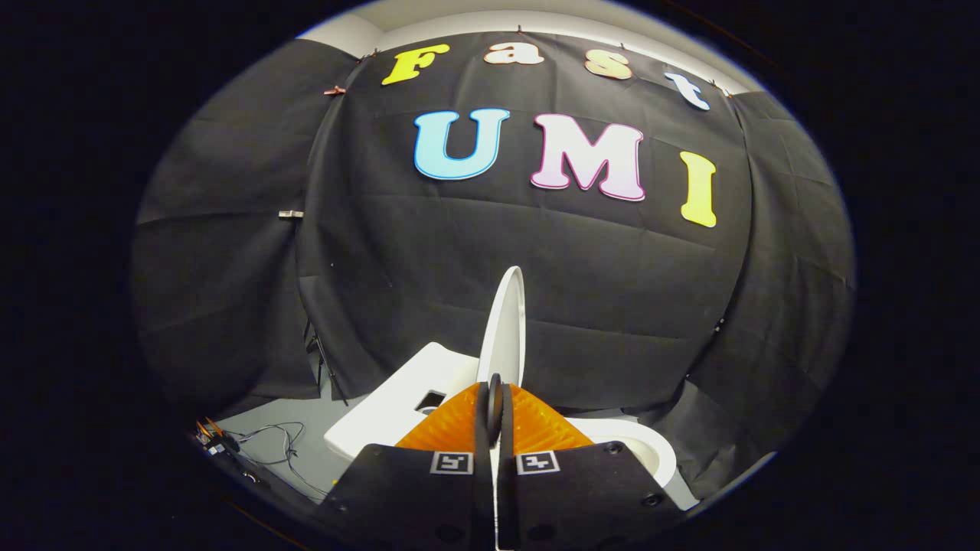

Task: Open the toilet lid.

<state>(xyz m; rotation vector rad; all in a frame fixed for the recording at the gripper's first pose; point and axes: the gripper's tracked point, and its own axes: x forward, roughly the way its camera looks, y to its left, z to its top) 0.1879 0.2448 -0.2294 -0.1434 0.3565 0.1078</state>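
While its two fingers point(459, 417) press together on the thin edge of the toilet lid point(505, 325), the gripper point(495, 398) grasps that lid from both sides, the white edge running down into the narrow slit between them. From the fingertips, the lid rises upright and edge-on, tilted a little, in front of the black cloth wall point(612, 306). Just beyond the fingers on one side sits the white tank top point(398, 398), with a dark square opening in it. On the other side, the rim of the toilet bowl point(651, 455) curves out past the gripper body. Further off, thin cables point(276, 451) lie loose on the grey floor point(306, 444) near the foot of the cloth.
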